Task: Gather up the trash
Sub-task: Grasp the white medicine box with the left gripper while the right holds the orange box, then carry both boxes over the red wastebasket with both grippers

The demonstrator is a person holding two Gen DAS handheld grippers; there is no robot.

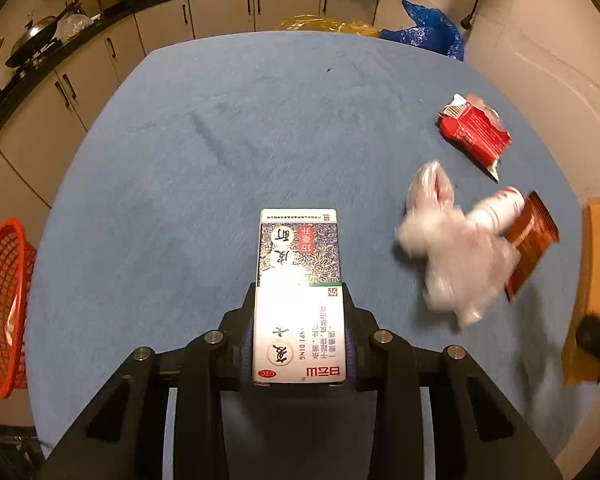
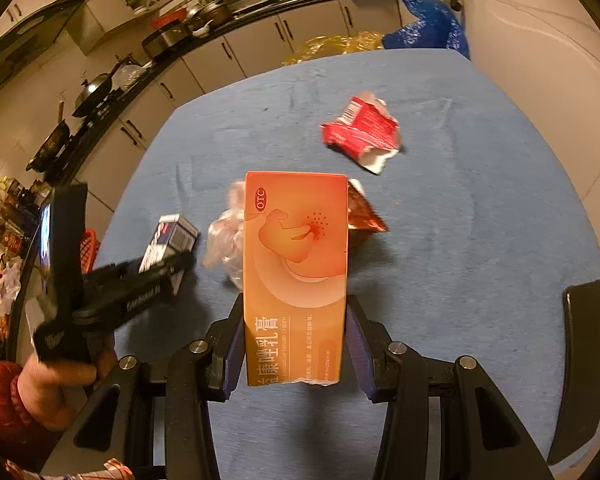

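A blue-covered table point(image 1: 220, 140) fills both views. The left gripper point(image 1: 300, 320) is clamped on a white-and-green medicine box point(image 1: 300, 276) above it, while the right gripper point(image 2: 296, 340) grips an orange ointment box point(image 2: 296, 264). On the cloth lie a torn red packet point(image 1: 474, 130), crumpled clear plastic point(image 1: 452, 252) and a brown sachet point(image 1: 530, 240). A red basket point(image 1: 4, 304) sits off the table's left edge.
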